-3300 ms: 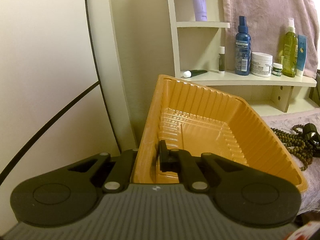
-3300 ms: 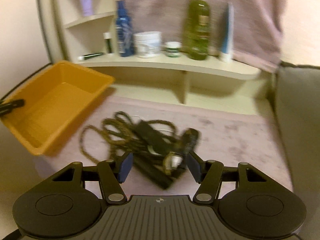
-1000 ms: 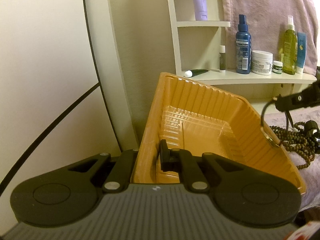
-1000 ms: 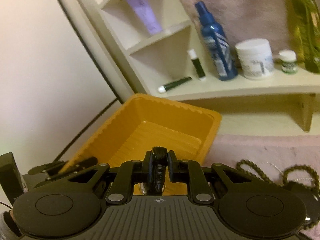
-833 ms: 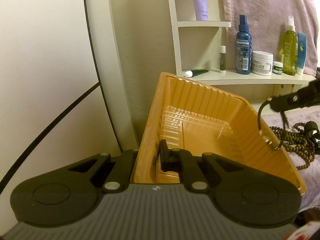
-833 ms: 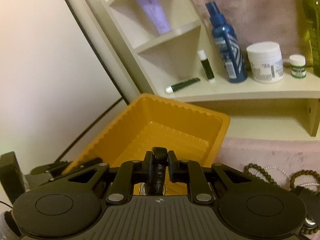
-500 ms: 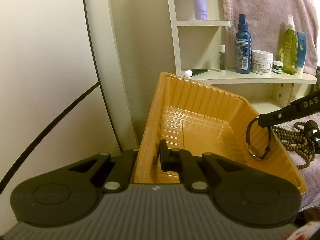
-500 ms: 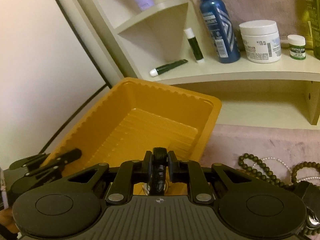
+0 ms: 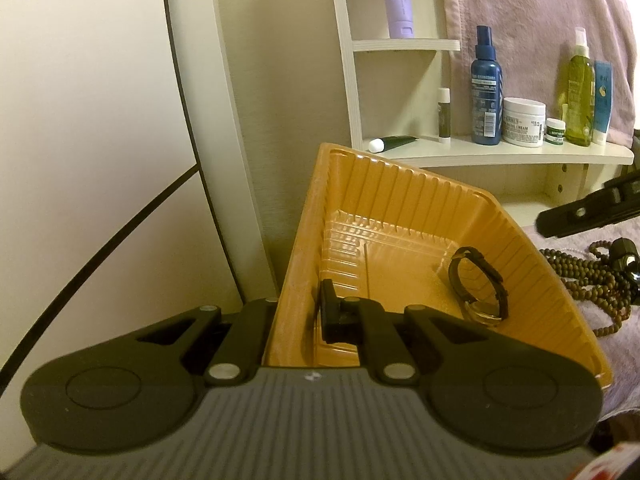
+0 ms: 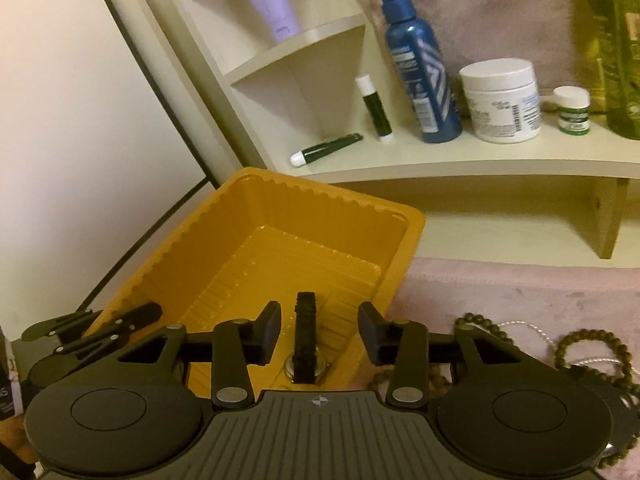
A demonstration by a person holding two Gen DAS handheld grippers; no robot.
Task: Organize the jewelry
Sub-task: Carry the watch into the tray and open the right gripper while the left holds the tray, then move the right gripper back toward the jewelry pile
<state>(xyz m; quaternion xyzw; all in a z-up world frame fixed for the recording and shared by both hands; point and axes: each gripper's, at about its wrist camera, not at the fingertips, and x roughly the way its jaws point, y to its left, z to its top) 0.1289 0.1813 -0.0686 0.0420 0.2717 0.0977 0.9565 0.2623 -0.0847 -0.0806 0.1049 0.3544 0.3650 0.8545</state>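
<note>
Now that the watch (image 10: 305,342) has been dropped into the orange tray (image 10: 404,232), the right gripper (image 10: 319,330), its jaws just opened and clear of it, should be withdrawn toward the beads (image 10: 592,344) at four o'clock. The tray's near wall is kept pinched by the left gripper (image 9: 298,312).

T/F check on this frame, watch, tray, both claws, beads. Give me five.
1. The watch lies inside the orange tray. True.
2. The right claw is clamped on the watch. False: its jaws have just been opening and stand apart, and the pads do not touch the strap.
3. The left claw is shut on the tray's near wall. True.
4. The bead necklaces are already in the tray. False: they lie on the pink towel beside it.
5. The blue spray bottle lies on its side. False: it stands upright on the shelf.
</note>
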